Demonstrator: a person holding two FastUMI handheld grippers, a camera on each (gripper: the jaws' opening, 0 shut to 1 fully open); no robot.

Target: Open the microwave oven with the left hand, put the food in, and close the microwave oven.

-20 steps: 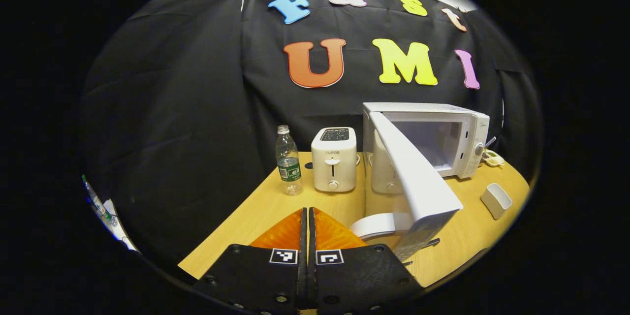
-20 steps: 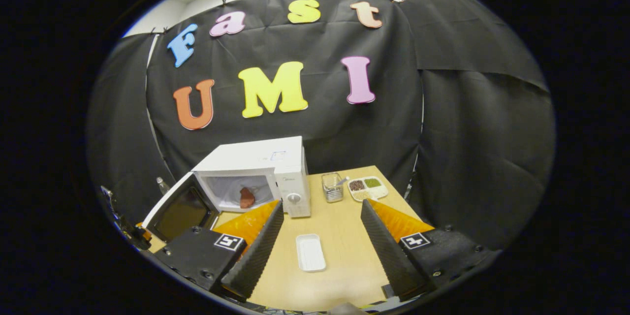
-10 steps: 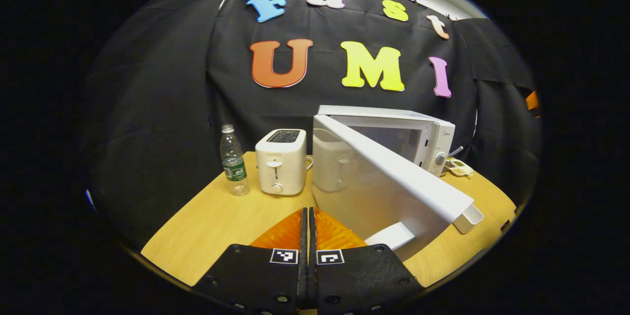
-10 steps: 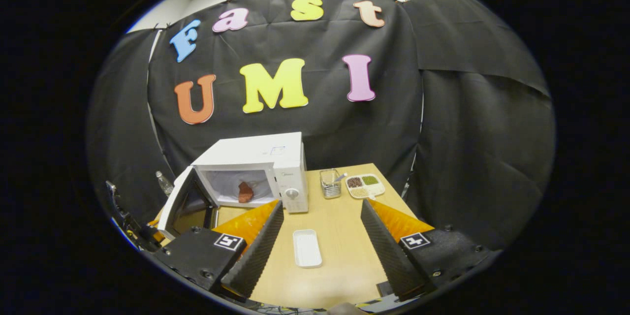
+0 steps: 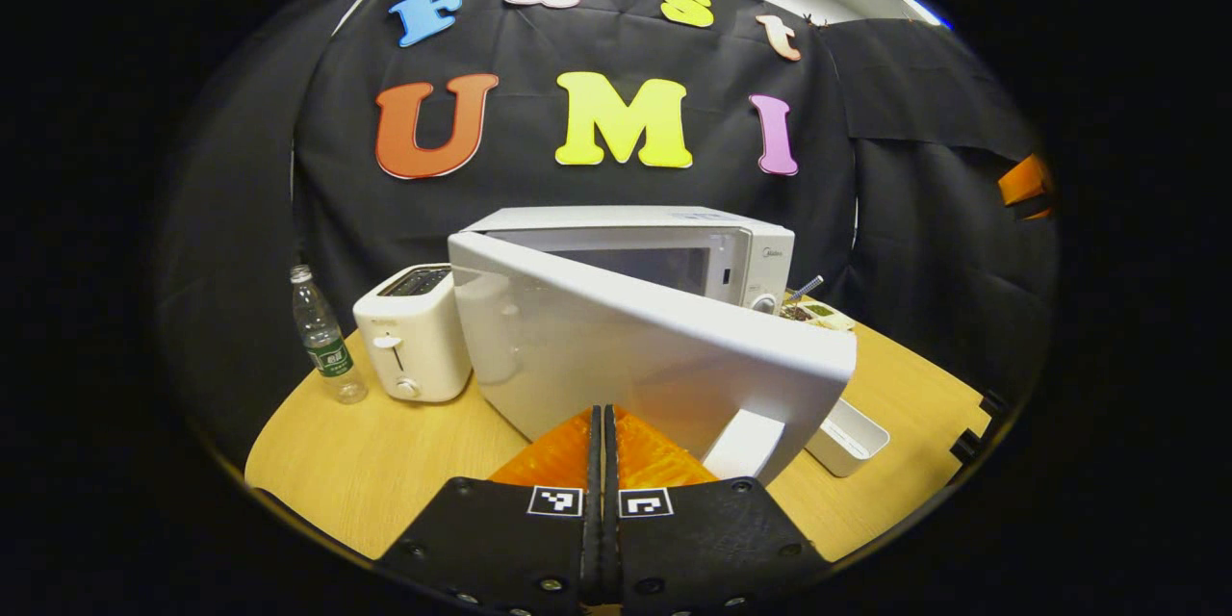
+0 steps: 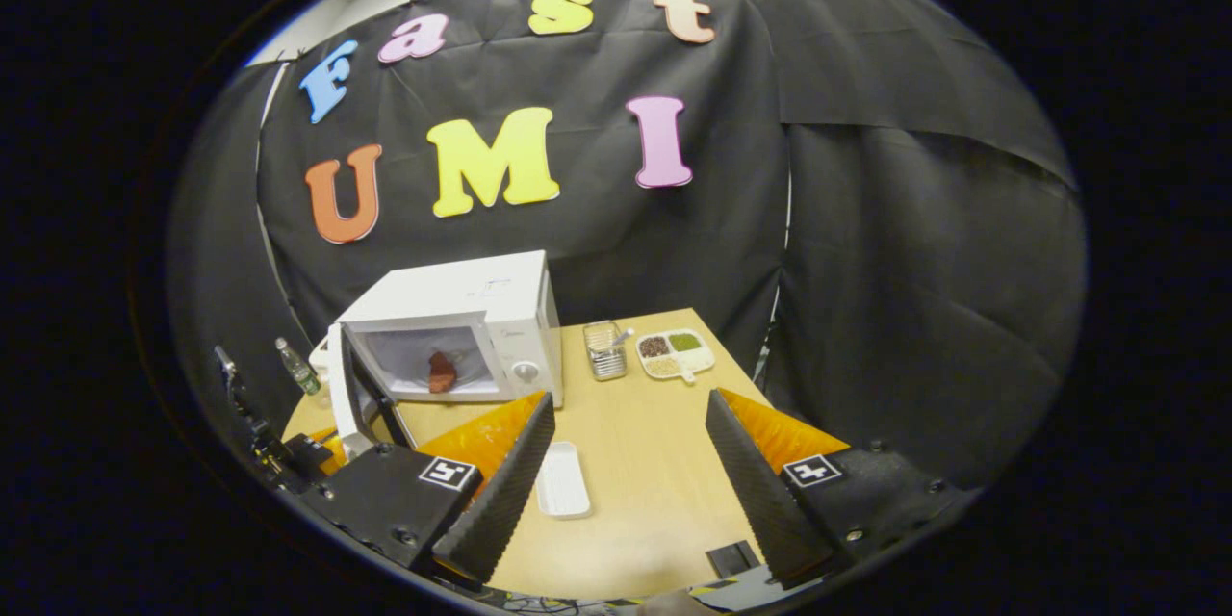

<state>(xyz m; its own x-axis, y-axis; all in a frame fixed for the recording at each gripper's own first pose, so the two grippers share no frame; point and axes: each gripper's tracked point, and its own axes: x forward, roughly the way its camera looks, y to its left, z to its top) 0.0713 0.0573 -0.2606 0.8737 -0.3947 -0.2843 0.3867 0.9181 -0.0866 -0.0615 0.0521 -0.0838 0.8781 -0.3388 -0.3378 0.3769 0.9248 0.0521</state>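
Microwave [image 6: 452,327] door [image 5: 635,356] half open, food [image 6: 441,372] inside; left gripper [image 5: 602,423] jaws pressed together, right gripper [image 6: 626,443] jaws spread.

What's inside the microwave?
Inside the microwave, a reddish-brown piece of food lies on the floor of the white cavity. The half-open door hides the left part, so anything there cannot be seen.
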